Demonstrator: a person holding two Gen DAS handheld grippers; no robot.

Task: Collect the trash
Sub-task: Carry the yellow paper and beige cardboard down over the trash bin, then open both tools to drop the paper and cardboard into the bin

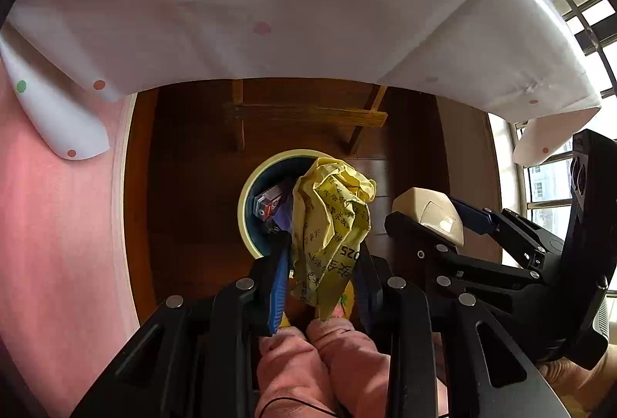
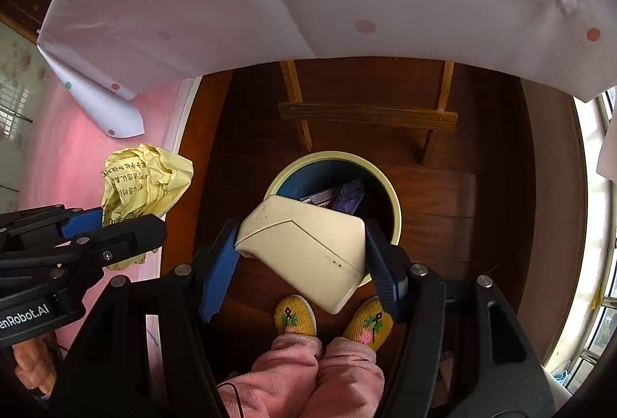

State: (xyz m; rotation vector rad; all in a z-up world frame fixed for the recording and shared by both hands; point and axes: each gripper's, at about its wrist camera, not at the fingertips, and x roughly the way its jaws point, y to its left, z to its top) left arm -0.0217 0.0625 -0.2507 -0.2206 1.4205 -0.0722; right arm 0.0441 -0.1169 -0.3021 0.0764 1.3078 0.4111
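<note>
Yellow crumpled paper and cream box, each clamped above the bin.
Left gripper fingers squeeze light, soft paper mid-wad; right gripper fingers pinch the stiff, smooth box's ends.

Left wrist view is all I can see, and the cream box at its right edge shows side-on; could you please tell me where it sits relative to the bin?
Observer: In the right wrist view, the right gripper is shut on the cream plastic box, which hangs tilted over the near rim of the round cream-rimmed bin, covering part of its opening.
Operator: Thank you. Is anything below the box on the near side?
Observer: Yes. The person's yellow knitted slippers stand on the dark wooden floor just short of the bin, and the box's lower corner lines up with the gap between them.
</note>
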